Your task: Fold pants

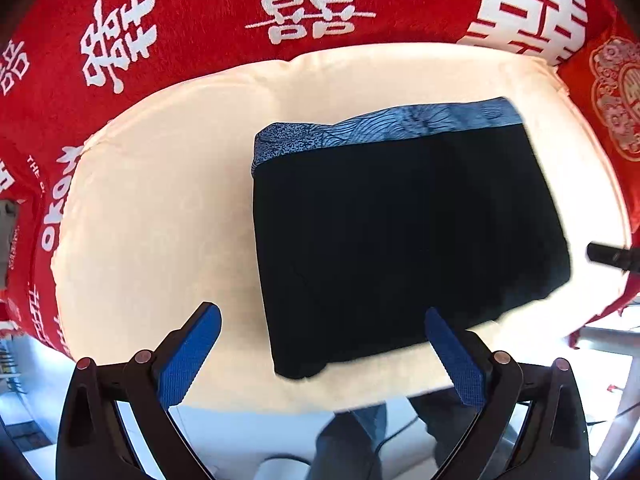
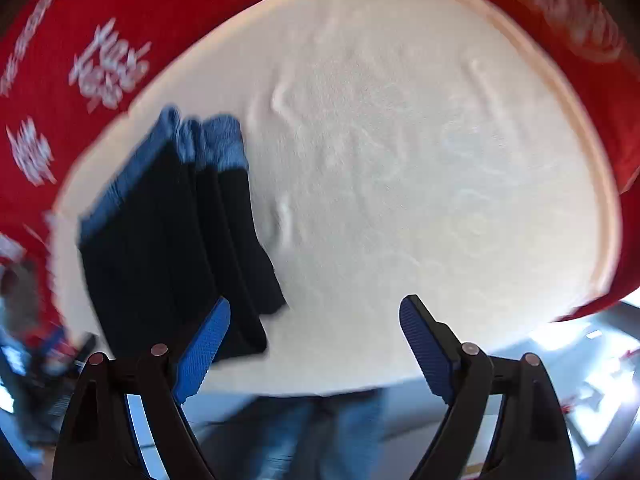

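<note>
The pants (image 1: 400,232) are black with a patterned blue waistband. They lie folded into a compact rectangle on a cream cloth (image 1: 160,208). In the right wrist view the pants (image 2: 172,240) sit at the left as stacked folded layers, blurred. My left gripper (image 1: 322,314) is open and empty, above the near edge of the pants. My right gripper (image 2: 316,304) is open and empty, just right of the pants, over bare cream cloth (image 2: 400,160).
A red cloth with white characters (image 1: 200,20) surrounds the cream cloth on the far side and both sides. The near table edge (image 1: 280,404) drops to the floor, where the person's legs (image 1: 352,440) show. A dark gripper tip (image 1: 608,256) pokes in at the right.
</note>
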{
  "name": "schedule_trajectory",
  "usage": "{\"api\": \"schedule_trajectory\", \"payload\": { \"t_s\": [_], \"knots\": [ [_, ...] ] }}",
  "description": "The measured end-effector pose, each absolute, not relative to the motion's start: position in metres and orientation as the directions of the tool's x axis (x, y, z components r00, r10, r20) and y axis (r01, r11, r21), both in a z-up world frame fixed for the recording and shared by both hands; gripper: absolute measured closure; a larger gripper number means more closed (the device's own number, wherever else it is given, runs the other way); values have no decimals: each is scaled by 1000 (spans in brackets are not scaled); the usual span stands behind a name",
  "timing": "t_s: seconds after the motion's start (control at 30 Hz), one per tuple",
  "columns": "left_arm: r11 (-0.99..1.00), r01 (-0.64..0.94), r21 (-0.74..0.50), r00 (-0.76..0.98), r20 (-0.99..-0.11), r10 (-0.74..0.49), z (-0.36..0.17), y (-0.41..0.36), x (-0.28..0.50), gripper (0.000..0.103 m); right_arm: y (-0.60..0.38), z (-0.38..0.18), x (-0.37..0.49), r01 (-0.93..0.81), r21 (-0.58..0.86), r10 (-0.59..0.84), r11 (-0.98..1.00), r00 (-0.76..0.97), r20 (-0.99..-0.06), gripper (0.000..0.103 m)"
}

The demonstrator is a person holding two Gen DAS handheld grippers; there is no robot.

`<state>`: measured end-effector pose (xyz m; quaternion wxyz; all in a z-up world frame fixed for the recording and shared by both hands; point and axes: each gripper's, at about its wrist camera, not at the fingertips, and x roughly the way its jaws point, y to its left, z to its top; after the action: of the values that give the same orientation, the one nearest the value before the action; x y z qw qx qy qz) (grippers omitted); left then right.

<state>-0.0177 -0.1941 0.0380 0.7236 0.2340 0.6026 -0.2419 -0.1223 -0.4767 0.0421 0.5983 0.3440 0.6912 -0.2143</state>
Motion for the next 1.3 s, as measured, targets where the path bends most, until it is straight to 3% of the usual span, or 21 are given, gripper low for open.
{"api": "schedule_trajectory", "payload": {
  "t_s": [0.53,1.3],
  "knots": [
    [816,577,30,139,-988,-62,90,-164,-35,1,-379,140,-71,605,161,201,780,1,-980,14],
    [833,553,15,120,-991,-62,108,-162,-25,1,-361,152,-46,540,107,168,835,-64,-984,14]
  ]
}}
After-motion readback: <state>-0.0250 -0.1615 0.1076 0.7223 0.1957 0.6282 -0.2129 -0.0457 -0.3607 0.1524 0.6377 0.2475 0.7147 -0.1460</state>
